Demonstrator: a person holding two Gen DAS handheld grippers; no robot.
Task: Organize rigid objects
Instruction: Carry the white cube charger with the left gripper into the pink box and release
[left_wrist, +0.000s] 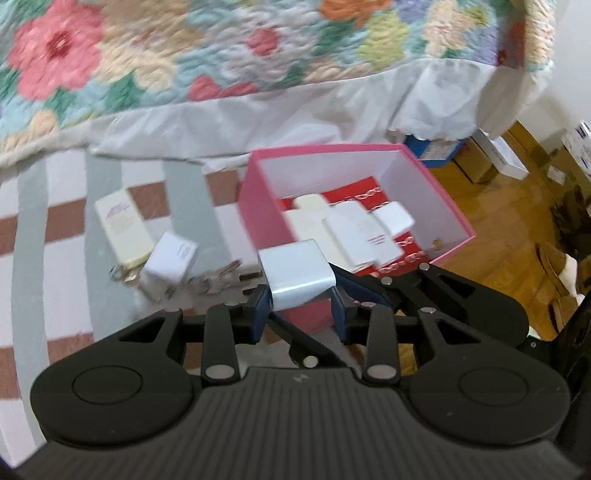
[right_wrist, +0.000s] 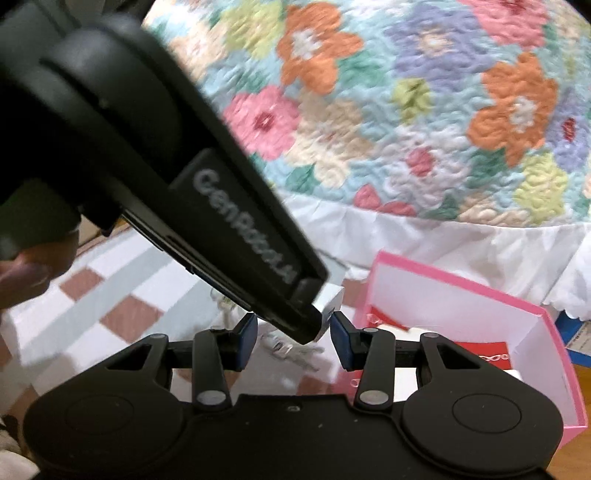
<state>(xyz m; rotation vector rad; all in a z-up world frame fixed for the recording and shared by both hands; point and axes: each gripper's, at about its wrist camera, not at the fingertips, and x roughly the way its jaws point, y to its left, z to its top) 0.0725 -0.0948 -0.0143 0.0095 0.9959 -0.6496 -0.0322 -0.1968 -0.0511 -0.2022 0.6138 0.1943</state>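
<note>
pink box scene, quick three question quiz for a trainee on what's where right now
1. True or false: the left gripper is closed on a white box.
2. The lining inside the pink box is: A red, B green, C black.
3. How many pale boxes lie loose on the striped rug, outside the pink box?

Key: 1 true; 2 A; 3 two, the cream box and the small white box.

I see a bed with a floral quilt (left_wrist: 207, 55) and a white skirt (left_wrist: 280, 122) hanging over a checked rug (left_wrist: 66, 221). To my right, wooden floor (left_wrist: 498, 229) runs to cardboard boxes (left_wrist: 476, 166) by a white wall (left_wrist: 569, 74).
</note>
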